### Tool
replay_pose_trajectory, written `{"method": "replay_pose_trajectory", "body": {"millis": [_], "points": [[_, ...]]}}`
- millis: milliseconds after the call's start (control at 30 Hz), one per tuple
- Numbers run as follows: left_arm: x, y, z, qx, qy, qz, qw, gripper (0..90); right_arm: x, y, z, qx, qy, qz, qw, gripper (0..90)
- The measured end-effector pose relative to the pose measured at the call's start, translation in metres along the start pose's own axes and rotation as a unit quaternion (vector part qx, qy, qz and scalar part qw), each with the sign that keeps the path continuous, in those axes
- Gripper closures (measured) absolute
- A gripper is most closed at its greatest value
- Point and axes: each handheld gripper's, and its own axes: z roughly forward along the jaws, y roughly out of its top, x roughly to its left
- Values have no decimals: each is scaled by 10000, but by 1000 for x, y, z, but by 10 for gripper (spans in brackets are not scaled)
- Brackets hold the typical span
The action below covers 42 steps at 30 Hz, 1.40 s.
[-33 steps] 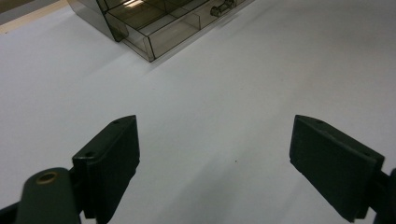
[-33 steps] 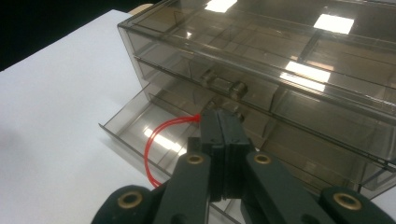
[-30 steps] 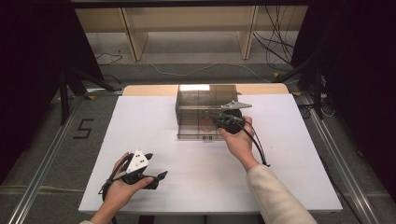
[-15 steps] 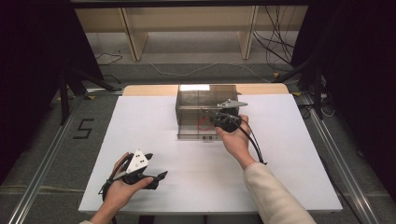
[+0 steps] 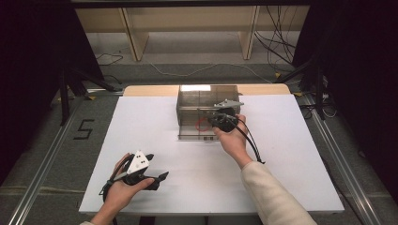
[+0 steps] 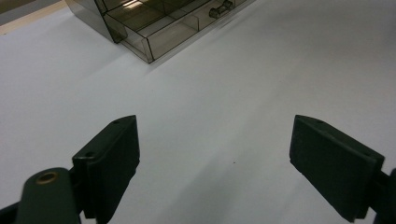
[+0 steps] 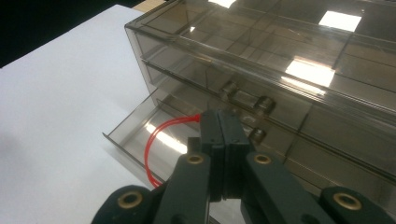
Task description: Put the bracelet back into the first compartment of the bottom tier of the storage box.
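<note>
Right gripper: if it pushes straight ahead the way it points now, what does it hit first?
Probably the drawer unit's front, near the lower drawer's handle. The right gripper, shut on a red band, sits over the open drawer; depth unclear.

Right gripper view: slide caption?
Right gripper, jaws shut on a red band, holds it over the clear organizer's open bottom drawer.

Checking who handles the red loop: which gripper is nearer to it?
Right. The right gripper is shut on the red loop over the open bottom drawer; the left gripper rests far off, near the table's front edge.
</note>
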Motion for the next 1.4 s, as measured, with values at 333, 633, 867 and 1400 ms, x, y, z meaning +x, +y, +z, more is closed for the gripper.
{"method": "replay_pose_trajectory", "body": {"millis": [333, 633, 867, 1400], "points": [[0, 0, 0, -7, -7, -1, 10000, 161, 6, 4, 7, 28, 36, -52, 10000, 900], [-1, 0, 0, -16, -9, -5, 10000, 160, 9, 5, 14, 79, 36, -87, 9999, 900], [-1, 0, 0, -12, -17, -2, 10000, 161, 11, 4, 19, 123, 69, -88, 9999, 900], [-1, 0, 0, -11, -29, 10, 10000, 161, 13, 0, 33, 232, 47, -92, 9997, 900]]}}
